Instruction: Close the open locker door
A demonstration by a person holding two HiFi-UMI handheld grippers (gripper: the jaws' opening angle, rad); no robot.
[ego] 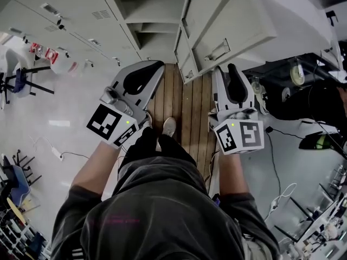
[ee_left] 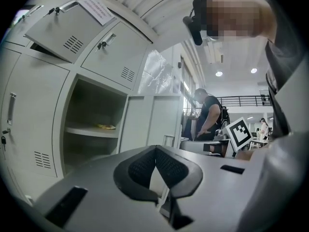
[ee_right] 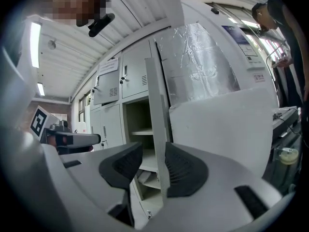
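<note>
The grey locker door [ego: 227, 31] hangs open towards me, right of the open compartment [ego: 157, 15]. My right gripper [ego: 234, 83] is at its lower edge. In the right gripper view the door's thin edge [ee_right: 157, 129] stands between the jaws of that gripper [ee_right: 149, 151]; the right pad lies against it and the left pad stands apart, so the jaws are open. My left gripper [ego: 142, 76] hovers left of the door, in front of the open compartment [ee_left: 91, 124]. Its fingertips meet with nothing between them [ee_left: 155, 151].
Closed lockers [ego: 65, 20] run to the left. I stand on a wooden plank strip [ego: 184, 102], one shoe [ego: 169, 126] showing. A chair [ego: 21, 80] is at far left, cluttered gear and cables [ego: 303, 80] at right. Another person [ee_left: 210, 115] stands in the background.
</note>
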